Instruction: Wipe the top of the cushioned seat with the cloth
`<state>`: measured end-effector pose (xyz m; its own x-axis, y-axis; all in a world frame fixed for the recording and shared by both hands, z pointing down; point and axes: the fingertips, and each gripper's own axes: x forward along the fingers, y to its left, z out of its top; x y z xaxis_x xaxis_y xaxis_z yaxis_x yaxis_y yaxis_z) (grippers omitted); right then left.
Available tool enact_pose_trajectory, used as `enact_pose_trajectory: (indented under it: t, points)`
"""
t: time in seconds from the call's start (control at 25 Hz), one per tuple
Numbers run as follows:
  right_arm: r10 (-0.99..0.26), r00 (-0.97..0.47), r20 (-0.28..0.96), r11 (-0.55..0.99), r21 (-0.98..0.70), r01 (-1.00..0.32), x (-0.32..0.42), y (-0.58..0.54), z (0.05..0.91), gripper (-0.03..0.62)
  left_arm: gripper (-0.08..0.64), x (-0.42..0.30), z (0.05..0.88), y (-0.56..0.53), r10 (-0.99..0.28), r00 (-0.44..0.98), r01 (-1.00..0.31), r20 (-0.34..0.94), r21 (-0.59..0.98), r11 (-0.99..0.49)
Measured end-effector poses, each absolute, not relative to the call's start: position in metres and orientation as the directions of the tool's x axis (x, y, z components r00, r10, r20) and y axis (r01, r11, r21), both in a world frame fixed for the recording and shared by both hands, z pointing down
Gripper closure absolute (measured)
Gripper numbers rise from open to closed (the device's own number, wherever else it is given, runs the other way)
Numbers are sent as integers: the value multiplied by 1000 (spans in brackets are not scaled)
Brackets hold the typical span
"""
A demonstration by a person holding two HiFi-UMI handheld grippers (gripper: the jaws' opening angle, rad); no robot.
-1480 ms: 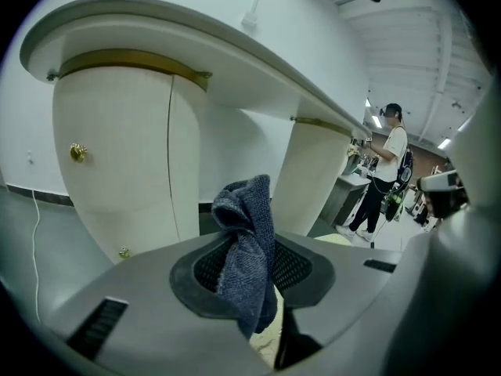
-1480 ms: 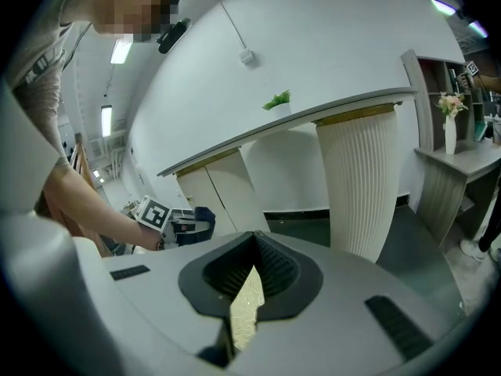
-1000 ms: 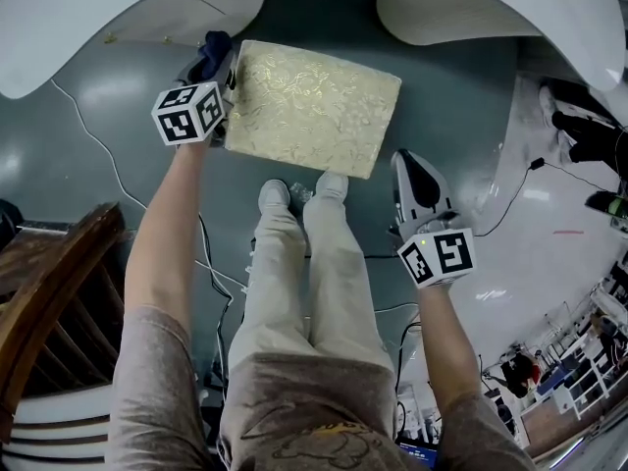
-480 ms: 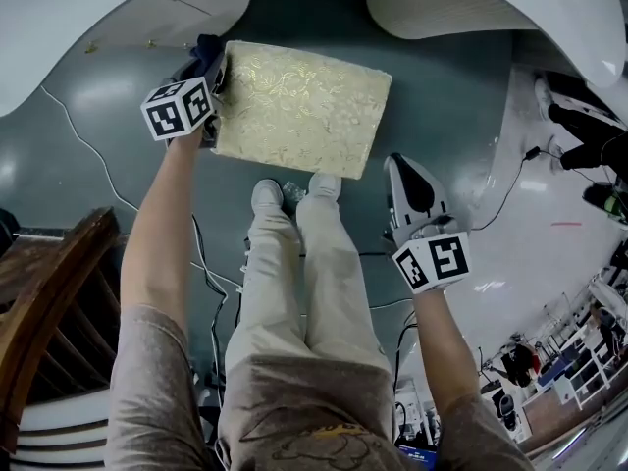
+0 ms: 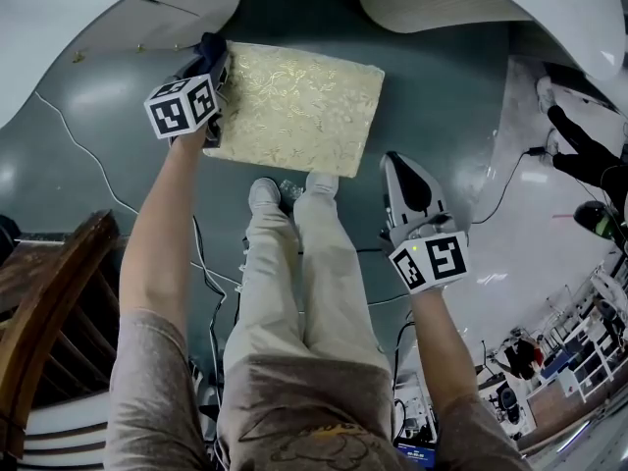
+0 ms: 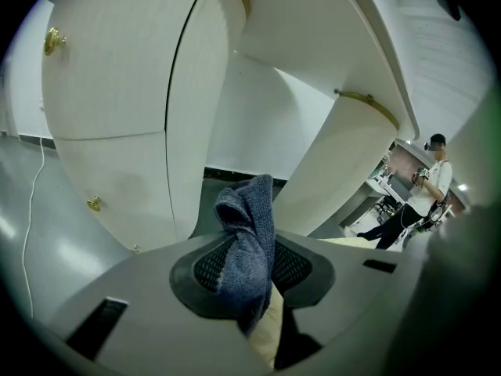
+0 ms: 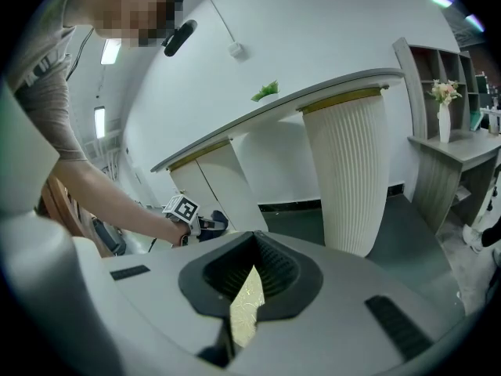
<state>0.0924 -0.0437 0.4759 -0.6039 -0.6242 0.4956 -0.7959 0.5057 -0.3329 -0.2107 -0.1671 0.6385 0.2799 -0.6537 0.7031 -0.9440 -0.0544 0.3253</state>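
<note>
Your left gripper, fingers clamping the blue towelling cloth, still sits at the gold brocade cushioned seat's left edge, so wiping has barely progressed. The right gripper has its fingers closed on nothing.

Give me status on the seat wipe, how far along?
Done: blue cloth is clamped in the left hand-held gripper. In hand: it sits at the gold cushioned seat's left edge. Left: the rest of the top; no wiped trace shows. The right hand-held gripper hangs empty off the seat.
</note>
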Motion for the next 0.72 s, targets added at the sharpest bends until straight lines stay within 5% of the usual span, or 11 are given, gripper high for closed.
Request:
enact_pose_trajectory:
  t: [0.72]
  points:
    - [-651,-575,495,460,-346,-818,108,-39,480,588,462,-73,631,-168,-566,464,-886,681,361,-291]
